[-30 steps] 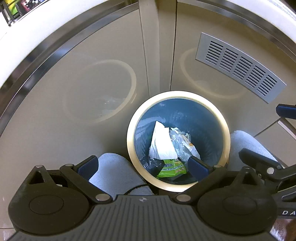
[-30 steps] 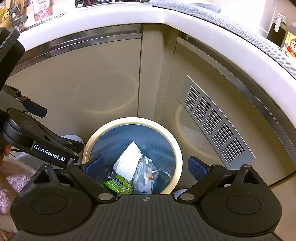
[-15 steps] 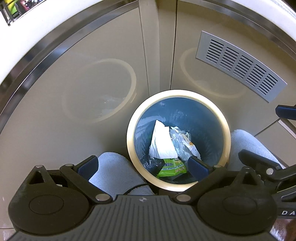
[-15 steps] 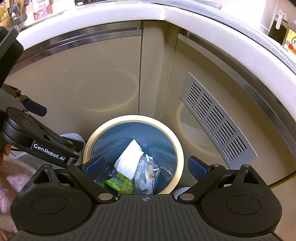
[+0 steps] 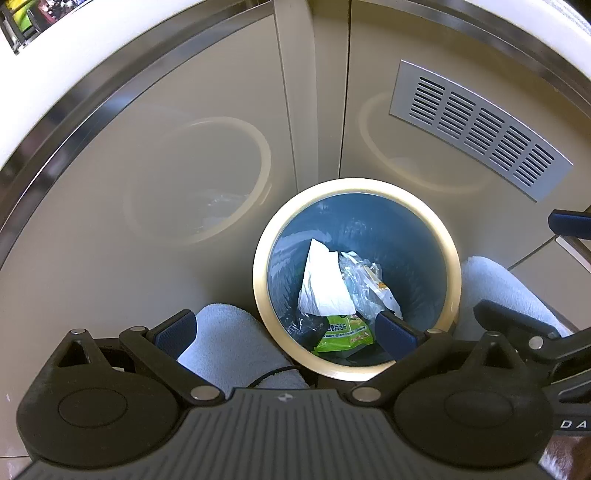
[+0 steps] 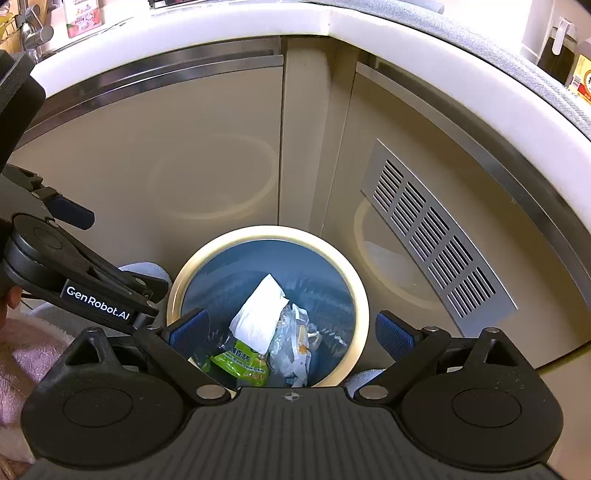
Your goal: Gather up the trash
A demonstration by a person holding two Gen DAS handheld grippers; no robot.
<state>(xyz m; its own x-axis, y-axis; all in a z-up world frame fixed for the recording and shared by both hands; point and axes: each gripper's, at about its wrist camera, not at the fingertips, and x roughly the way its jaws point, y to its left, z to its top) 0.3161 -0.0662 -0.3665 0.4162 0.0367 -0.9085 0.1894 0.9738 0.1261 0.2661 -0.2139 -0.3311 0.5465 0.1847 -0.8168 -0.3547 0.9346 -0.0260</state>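
Observation:
A round bin with a cream rim [image 5: 453, 254] [image 6: 360, 295] and blue inside stands on the floor in the cabinet corner. In it lie a white paper [image 5: 323, 282] [image 6: 258, 317], a clear crumpled wrapper [image 5: 364, 284] [image 6: 291, 343] and a green packet [image 5: 343, 334] [image 6: 236, 363]. My left gripper [image 5: 284, 332] is open and empty above the bin's near rim. My right gripper [image 6: 291, 332] is open and empty above the bin. The left gripper also shows at the left of the right wrist view [image 6: 74, 280].
Glossy beige cabinet doors [image 5: 166, 177] meet at a corner post behind the bin. A metal vent grille [image 5: 476, 125] [image 6: 436, 243] sits on the right door. Pale blue slippers [image 5: 236, 350] [image 5: 495, 284] flank the bin. A white countertop edge [image 6: 221, 29] runs above.
Both grippers have lifted slightly, so the bin sits a little lower in the right wrist view. The trash in the bin has not moved.

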